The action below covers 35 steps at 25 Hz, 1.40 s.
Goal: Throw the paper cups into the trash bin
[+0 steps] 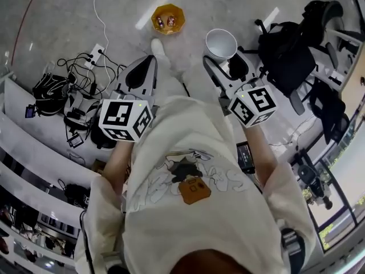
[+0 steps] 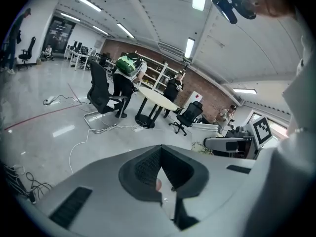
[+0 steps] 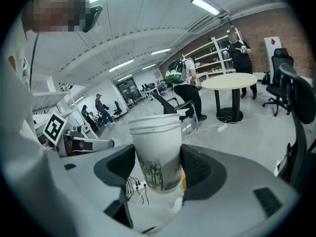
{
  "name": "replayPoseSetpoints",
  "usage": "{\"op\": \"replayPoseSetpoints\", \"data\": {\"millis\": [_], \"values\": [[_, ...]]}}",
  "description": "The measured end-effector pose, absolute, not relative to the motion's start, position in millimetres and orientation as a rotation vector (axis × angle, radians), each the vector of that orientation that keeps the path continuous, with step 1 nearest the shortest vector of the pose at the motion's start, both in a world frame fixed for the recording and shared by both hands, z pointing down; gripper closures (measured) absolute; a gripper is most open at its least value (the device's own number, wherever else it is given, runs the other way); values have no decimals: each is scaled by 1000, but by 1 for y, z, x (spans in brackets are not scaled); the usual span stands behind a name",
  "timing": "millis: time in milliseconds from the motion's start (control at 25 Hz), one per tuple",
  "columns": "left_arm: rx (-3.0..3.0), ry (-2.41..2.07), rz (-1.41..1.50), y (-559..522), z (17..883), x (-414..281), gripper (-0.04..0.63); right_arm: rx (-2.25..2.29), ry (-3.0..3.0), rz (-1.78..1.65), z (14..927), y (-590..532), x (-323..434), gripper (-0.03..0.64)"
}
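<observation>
A white paper cup (image 1: 220,43) with a tree print (image 3: 158,152) stands upright between the jaws of my right gripper (image 1: 225,61), which is shut on it (image 3: 158,169). Its open mouth faces up in the head view. On the floor just ahead of my feet sits an orange bin (image 1: 168,19) with a few small things inside; an orange sliver of the bin (image 3: 183,181) shows behind the cup. My left gripper (image 1: 145,67) is held beside the right one, to the left. Its jaws meet with nothing between them (image 2: 161,168).
A power strip (image 1: 94,55) and tangled cables lie on the floor at left, by black bags (image 1: 51,87). Office chairs with a black backpack (image 1: 285,50) crowd the right. A round table (image 2: 157,98) and people stand farther off.
</observation>
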State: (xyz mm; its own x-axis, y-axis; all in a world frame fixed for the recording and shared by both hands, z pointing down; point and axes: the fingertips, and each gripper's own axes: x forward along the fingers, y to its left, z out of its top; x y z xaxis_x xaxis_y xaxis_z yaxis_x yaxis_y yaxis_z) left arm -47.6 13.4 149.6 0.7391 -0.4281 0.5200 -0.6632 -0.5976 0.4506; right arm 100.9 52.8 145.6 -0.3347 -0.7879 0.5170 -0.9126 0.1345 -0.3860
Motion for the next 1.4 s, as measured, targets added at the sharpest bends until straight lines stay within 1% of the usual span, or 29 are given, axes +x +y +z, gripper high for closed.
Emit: {"op": "replayPoseSetpoints", "data": {"millis": [240,520,800,960,1240,1400], "values": [[2236,-864,475,-21,155,-36,589,1578,-2245,995,152,5,102,316],[2182,-953,498,-43,176,-18,589,1407,-2268,1026,192,-24,117,318],[2121,-1025,506,-66,233,-4,589,1275,-2253,1037,250,-36,123,318],[2046,-1009,496,-62,284,2,589,1225,-2193,1144,306,-29,125,318],[1938,-988,495,-61,358,-16,589,1137,-2113,1172,376,-36,100,318],[1868,-1012,474,-69,413,-17,589,1108,-2083,1188,432,-45,97,318]]}}
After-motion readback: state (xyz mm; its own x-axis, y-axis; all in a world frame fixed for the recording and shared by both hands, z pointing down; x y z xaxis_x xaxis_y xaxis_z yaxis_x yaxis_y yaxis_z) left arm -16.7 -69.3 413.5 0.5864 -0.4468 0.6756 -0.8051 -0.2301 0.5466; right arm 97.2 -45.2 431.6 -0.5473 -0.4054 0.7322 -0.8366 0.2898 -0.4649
